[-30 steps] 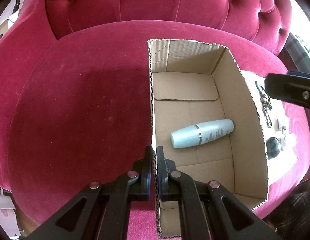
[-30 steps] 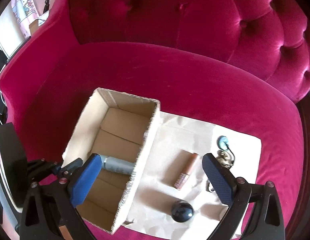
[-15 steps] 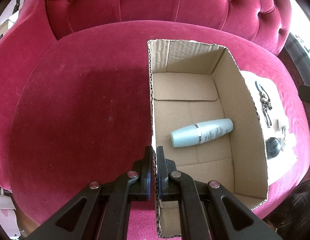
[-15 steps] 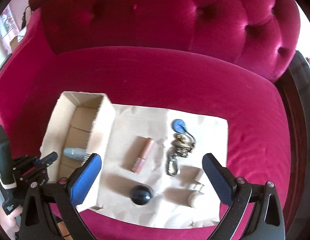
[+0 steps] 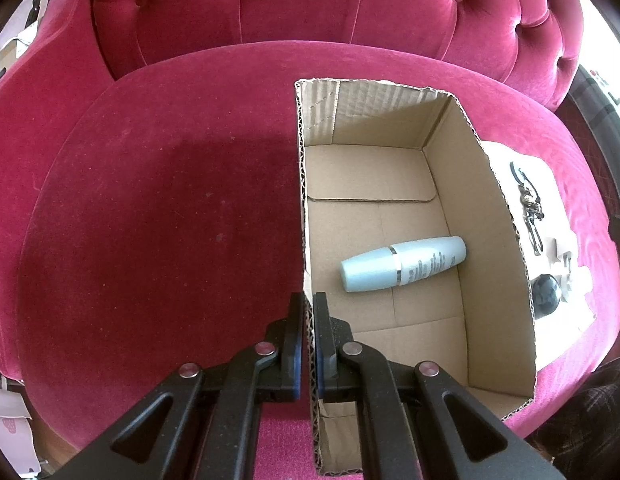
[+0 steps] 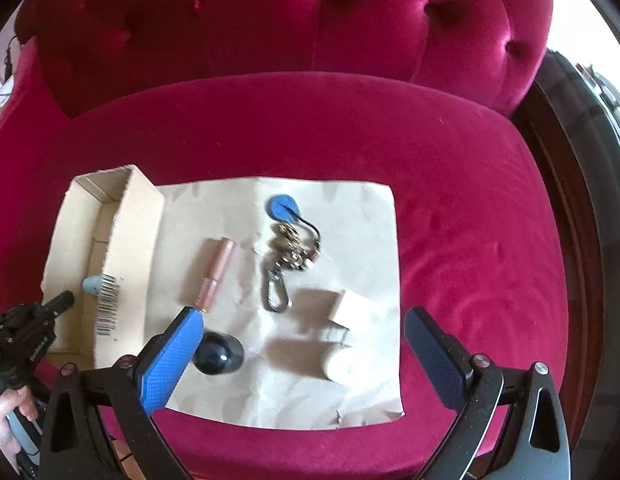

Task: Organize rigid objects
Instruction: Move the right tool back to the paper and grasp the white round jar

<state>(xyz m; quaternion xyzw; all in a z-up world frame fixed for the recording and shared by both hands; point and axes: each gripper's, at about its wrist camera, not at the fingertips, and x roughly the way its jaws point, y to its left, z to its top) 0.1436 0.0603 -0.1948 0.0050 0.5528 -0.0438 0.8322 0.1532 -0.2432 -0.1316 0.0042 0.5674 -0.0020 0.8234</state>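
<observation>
Cardboard box sits on the sofa seat; our left gripper is clamped on its near wall. Right gripper spread wide, empty, above the paper sheet.

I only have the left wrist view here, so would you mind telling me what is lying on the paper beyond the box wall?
Observer: In the right wrist view, a pink lip gloss tube lies on the paper sheet close to the cardboard box; your view hides it behind the wall.
Operator: Thank you. Is the right gripper holding anything?
Observer: No, the right gripper is open and empty, above the near half of the sheet.
Operator: What sits between its fingers?
Observer: A white charger plug and a small white cylinder, with a dark ball beside the left blue pad.
</observation>
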